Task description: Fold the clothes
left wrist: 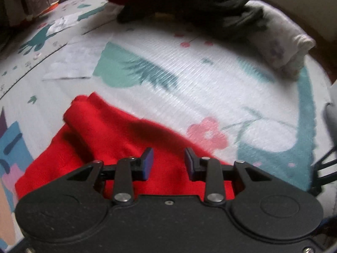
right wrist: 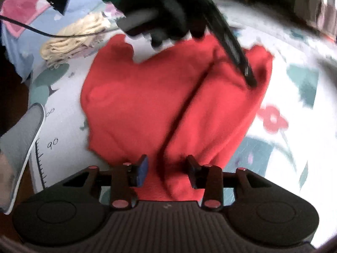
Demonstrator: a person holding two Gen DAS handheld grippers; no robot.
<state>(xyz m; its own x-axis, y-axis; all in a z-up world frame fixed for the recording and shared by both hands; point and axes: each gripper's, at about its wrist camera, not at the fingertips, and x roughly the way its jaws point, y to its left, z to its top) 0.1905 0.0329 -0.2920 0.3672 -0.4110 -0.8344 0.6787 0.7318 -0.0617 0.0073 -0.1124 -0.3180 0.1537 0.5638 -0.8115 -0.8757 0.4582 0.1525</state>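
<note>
A patterned play mat [left wrist: 189, 67] is spread below — a red garment [right wrist: 137, 97] lies on it; left gripper [left wrist: 168, 162] and right gripper [right wrist: 166, 168] are both held spread, nothing pinched.

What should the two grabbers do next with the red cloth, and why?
Probably close the right gripper on the raised fold of the red cloth between its open fingers. The left gripper is open too, above the cloth's other edge, so neither holds it yet. A grip comes first before any fold on the mat.
</note>
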